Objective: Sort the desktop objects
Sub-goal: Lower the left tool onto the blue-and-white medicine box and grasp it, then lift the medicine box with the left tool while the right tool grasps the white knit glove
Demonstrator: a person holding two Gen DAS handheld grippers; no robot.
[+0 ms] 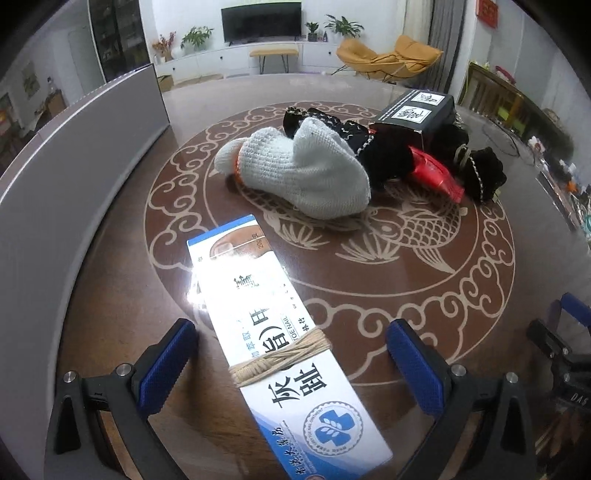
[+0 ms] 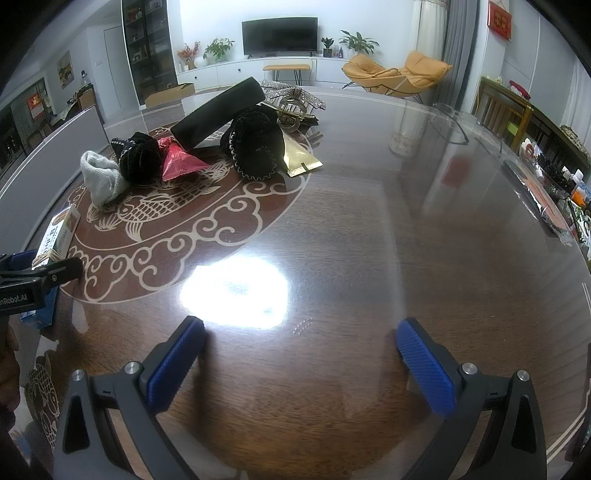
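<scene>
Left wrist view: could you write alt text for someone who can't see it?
A long white-and-blue ointment box bound with twine lies on a fish-patterned wooden table between the wide-open blue-padded jaws of the left gripper. Beyond it sit a white knit glove, black velvet scrunchies, a red packet and a black box.

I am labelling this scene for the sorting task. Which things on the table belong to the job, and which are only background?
For the job: ointment box, white glove, black scrunchies, red packet, gold packet, black box, hair clip.

Background: television, orange chair, plants, grey bin.
</scene>
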